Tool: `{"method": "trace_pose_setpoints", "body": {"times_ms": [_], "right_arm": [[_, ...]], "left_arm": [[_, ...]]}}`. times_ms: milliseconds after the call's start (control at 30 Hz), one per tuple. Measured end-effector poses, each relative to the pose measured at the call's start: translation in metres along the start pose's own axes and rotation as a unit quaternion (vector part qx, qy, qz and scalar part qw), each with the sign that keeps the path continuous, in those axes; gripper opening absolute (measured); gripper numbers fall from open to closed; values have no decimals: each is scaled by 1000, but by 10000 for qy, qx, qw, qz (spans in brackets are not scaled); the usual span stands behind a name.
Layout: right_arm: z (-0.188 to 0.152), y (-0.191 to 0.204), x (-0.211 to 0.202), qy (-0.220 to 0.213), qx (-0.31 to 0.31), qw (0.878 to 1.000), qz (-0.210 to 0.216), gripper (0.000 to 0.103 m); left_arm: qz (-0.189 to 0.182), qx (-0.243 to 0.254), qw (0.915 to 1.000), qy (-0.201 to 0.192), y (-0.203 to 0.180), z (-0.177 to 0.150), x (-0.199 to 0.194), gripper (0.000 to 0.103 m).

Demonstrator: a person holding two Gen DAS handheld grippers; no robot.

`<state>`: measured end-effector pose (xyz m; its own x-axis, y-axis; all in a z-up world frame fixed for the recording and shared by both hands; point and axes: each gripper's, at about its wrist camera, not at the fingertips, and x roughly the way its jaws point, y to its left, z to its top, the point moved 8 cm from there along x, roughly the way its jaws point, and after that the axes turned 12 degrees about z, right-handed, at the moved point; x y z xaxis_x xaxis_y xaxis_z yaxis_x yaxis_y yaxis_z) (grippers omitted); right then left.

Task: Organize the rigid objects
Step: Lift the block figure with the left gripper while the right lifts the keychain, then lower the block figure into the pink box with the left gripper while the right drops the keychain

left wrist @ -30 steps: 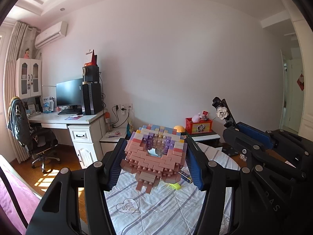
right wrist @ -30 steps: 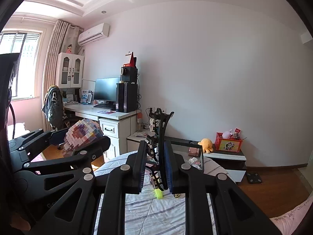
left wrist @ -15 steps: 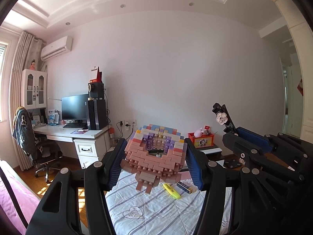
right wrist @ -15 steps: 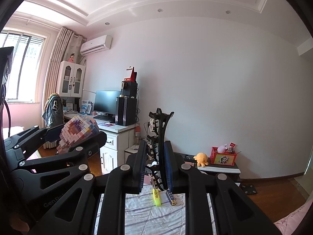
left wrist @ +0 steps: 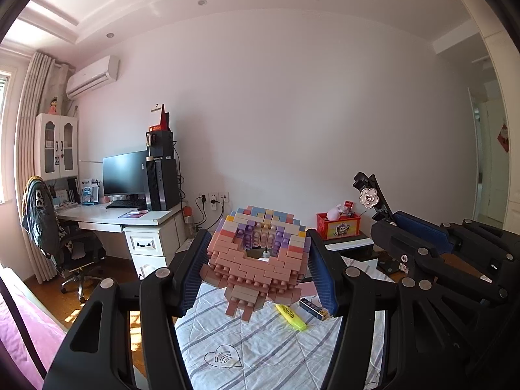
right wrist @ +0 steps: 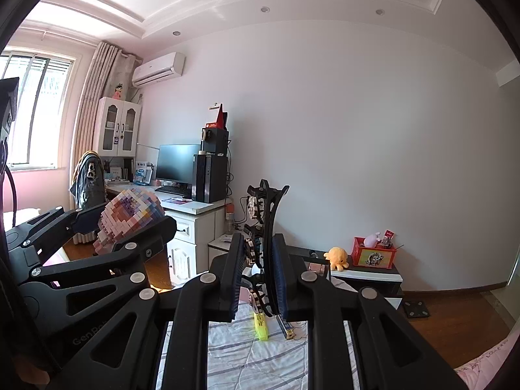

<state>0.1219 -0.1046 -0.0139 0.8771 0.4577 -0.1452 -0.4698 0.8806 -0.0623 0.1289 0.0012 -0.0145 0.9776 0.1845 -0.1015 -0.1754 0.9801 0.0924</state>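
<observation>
My left gripper [left wrist: 258, 271] is shut on a pink and pastel toy-brick model [left wrist: 258, 256] and holds it high above the bed. It also shows in the right wrist view [right wrist: 130, 217] at the left. My right gripper [right wrist: 258, 276] is shut on a black hair claw clip [right wrist: 265, 227] with a white flower, held upright. The clip also shows in the left wrist view [left wrist: 370, 195] at the right. A yellow highlighter [left wrist: 291, 317] and a dark small box [left wrist: 313, 308] lie on the striped bedsheet [left wrist: 260, 351] below.
A white desk [left wrist: 123, 217] with a monitor and computer tower stands at the left, with an office chair [left wrist: 61, 243] beside it. A low black-and-white cabinet [right wrist: 367, 274] holds a red box [right wrist: 373, 255] and an orange plush [right wrist: 338, 256].
Both grippers have risen and tilted upward with their objects still held. The highlighter and the small box on the bed have come into view.
</observation>
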Motion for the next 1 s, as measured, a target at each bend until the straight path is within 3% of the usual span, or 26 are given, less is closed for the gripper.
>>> {"method": "trace_pose_setpoints", "body": {"times_ms": [267, 567, 800, 1000], "right_arm": [[-11, -32, 58, 280, 141, 9995, 29, 18], [-33, -98, 159, 763, 293, 9966, 62, 18], [-73, -146, 249, 1343, 517, 9895, 131, 18], [-128, -175, 310, 1911, 883, 9773, 249, 18]], "left_arm": [[6, 181, 9995, 266, -28, -5, 78, 59], [-222, 421, 9957, 798, -71, -21, 213, 59], [-375, 531, 9854, 1573, -99, -67, 326, 60], [-252, 675, 9728, 2201, -113, -120, 393, 60]]}}
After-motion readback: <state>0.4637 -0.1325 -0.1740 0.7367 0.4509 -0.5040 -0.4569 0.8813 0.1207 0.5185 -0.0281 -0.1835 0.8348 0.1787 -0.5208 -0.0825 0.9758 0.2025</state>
